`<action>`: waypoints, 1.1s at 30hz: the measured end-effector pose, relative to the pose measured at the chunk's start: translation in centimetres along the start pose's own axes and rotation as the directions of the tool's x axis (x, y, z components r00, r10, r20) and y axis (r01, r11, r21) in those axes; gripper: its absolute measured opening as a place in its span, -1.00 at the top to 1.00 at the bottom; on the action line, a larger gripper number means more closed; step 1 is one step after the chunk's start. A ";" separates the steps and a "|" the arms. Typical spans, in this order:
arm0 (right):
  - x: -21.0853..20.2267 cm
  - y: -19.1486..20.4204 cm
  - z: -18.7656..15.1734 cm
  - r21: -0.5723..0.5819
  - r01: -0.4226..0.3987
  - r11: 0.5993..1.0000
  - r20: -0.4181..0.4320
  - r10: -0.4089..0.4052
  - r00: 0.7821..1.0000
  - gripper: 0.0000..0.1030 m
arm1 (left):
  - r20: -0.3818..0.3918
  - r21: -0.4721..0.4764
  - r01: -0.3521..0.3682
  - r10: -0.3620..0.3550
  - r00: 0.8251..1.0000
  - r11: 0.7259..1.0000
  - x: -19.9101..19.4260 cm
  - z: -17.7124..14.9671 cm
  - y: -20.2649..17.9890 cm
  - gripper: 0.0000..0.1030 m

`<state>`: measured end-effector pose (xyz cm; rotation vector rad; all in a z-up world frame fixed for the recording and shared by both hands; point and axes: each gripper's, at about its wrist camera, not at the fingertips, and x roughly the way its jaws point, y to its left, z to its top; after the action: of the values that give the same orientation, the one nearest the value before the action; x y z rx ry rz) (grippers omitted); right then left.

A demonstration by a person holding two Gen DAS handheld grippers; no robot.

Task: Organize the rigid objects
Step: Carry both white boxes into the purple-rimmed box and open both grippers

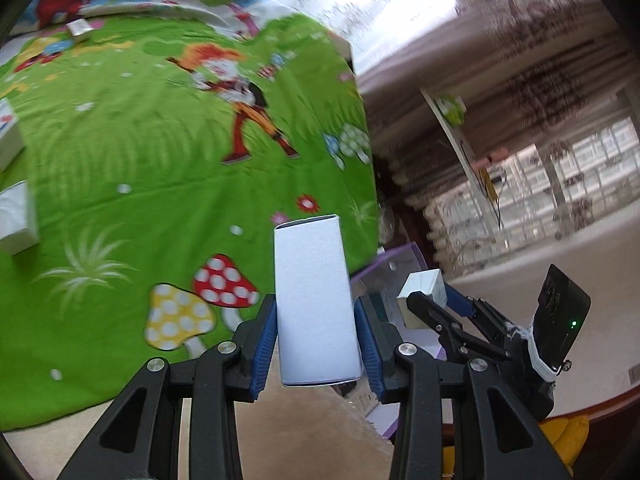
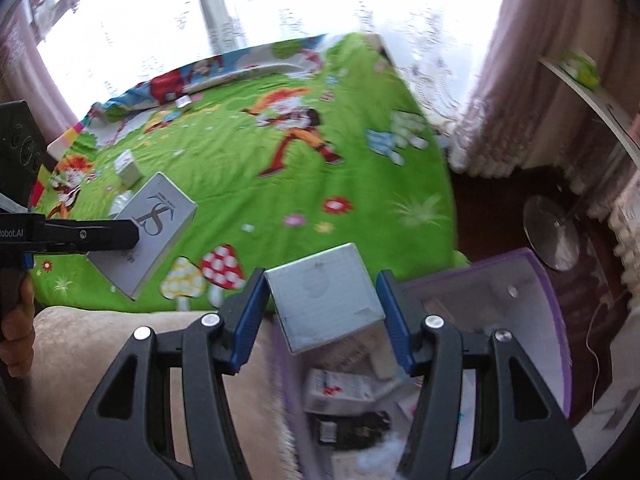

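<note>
My left gripper [image 1: 316, 308] is shut on a tall white box [image 1: 316, 280], its blue pads pressing both long sides, above the near edge of the green cartoon bedspread [image 1: 160, 140]. In the right wrist view this left gripper [image 2: 132, 236] comes in from the left, and the box's grey printed face [image 2: 156, 220] shows. My right gripper [image 2: 322, 280] is shut on a square grey-white box [image 2: 324, 300], over the near rim of a purple bin [image 2: 540, 272] that holds several boxes. In the left wrist view my right gripper [image 1: 434, 300] carries that square box [image 1: 424, 290] over the bin [image 1: 394, 258].
Loose boxes lie on the bedspread: a small box [image 2: 128, 168], a tiny box [image 2: 184, 101], and white boxes [image 1: 16, 216] at the left edge. A beige rug [image 2: 120, 344] lies below. A round metal stand base [image 2: 552, 232] sits on the dark floor. A hand [image 2: 16, 320] holds the left grip.
</note>
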<state>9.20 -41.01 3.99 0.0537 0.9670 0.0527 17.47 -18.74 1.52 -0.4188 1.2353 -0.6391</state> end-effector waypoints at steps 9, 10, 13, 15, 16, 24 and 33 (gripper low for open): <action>-1.4 -7.8 -3.0 0.135 0.107 0.985 -0.021 -0.105 0.994 -0.15 | -0.103 0.102 0.014 -0.004 0.995 0.995 6.8 0.3 -6.6 0.23; -1.5 -8.7 -3.4 0.150 0.124 0.981 -0.027 -0.122 0.992 -0.15 | -0.114 0.105 0.021 -0.009 0.993 0.994 7.5 0.3 -7.3 0.23; -1.6 -10.8 -4.5 0.183 0.175 0.968 -0.046 -0.169 0.985 -0.15 | -0.139 0.116 0.037 -0.021 0.990 0.993 9.7 0.4 -9.1 0.23; -1.6 -12.3 -5.3 0.218 0.185 0.958 -0.061 -0.176 0.983 -0.15 | -0.150 0.129 0.047 -0.028 0.988 0.991 11.2 0.4 -10.4 0.23; -1.6 -12.7 -5.6 0.230 0.191 0.954 -0.066 -0.180 0.981 -0.15 | -0.154 0.136 0.056 -0.034 0.987 0.989 11.9 0.4 -11.1 0.23; -1.0 -16.2 -7.5 0.305 0.226 0.925 -0.103 -0.204 0.974 -0.15 | -0.153 0.195 0.081 -0.051 0.987 0.977 16.1 0.6 -15.4 0.22; 0.0 -16.7 -8.1 0.313 0.207 0.927 -0.111 -0.180 0.977 -0.15 | -0.165 0.196 0.062 -0.030 0.986 0.979 18.7 1.0 -15.9 -0.14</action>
<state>2.87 -57.49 -1.77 0.2596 1.0503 -0.2895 18.53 -43.05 -2.04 -0.2311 1.3026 -0.8425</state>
